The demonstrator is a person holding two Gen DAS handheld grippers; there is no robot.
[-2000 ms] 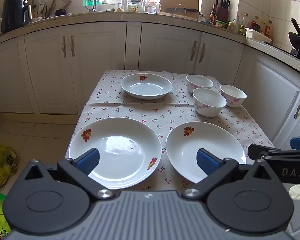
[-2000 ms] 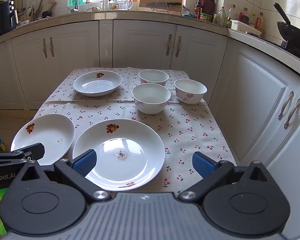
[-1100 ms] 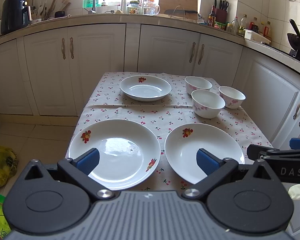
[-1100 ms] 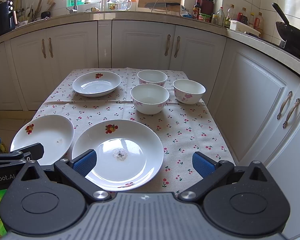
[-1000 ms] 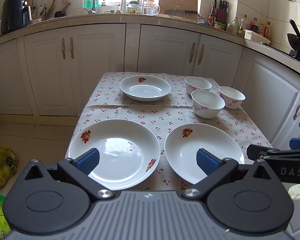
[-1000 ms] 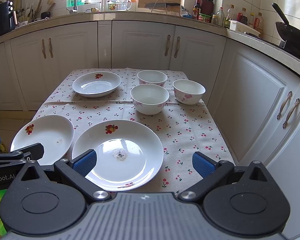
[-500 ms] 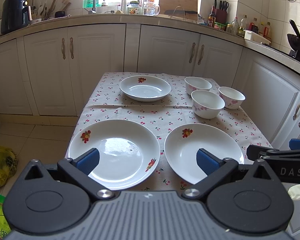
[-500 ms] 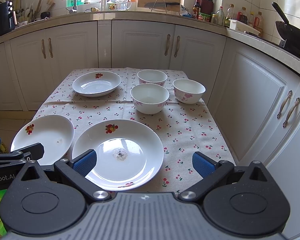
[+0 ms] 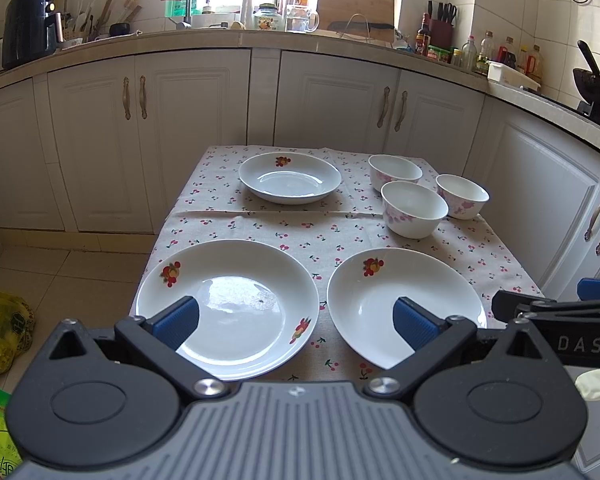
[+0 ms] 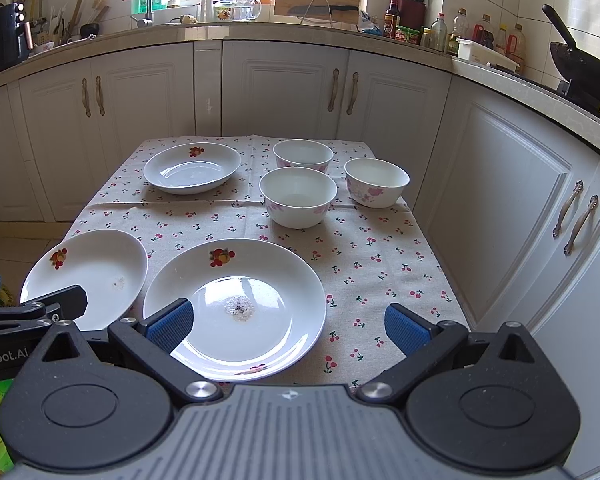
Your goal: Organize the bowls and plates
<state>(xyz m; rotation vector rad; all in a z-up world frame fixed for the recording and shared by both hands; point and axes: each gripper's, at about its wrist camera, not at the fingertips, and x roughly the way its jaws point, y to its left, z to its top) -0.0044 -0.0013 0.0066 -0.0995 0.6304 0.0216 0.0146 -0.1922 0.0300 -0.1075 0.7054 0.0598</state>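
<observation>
Three white plates with a fruit print lie on the cherry-print tablecloth: a near-left plate (image 9: 228,304), a near-right plate (image 9: 400,300) and a smaller deep plate at the back (image 9: 289,178). Three white bowls with pink flowers (image 9: 414,209) stand at the back right. My left gripper (image 9: 296,322) is open and empty, hovering at the near edge over the gap between the two near plates. My right gripper (image 10: 288,322) is open and empty over the near-right plate (image 10: 236,304). The near-left plate (image 10: 88,272), back plate (image 10: 192,168) and bowls (image 10: 298,196) also show there.
The small table (image 9: 284,232) stands in a kitchen corner with white cabinets (image 9: 332,100) behind and to the right (image 10: 500,208). The floor drops off at the table's left, with a yellow bag (image 9: 4,324) on it. The counter above holds bottles and utensils.
Both grippers have stayed almost still and open. The views shifted only slightly since two seconds ago; no plate or bowl has moved.
</observation>
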